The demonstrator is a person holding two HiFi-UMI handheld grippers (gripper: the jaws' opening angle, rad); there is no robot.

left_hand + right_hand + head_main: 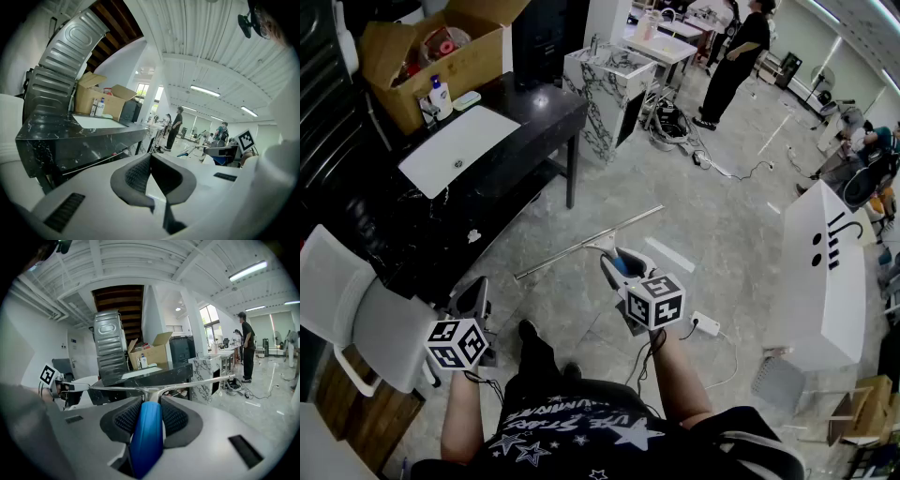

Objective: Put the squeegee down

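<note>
The squeegee has a long silver blade bar and a blue handle. My right gripper is shut on that blue handle and holds the squeegee in the air above the grey floor, the bar running crosswise just beyond the jaws. My left gripper is lower left in the head view, near the white chair; its jaws are shut with nothing between them.
A black marble-look table with a white sheet, a bottle and a cardboard box stands ahead left. A white chair is at my left. A white cabinet stands right. A power strip lies on the floor. A person stands far ahead.
</note>
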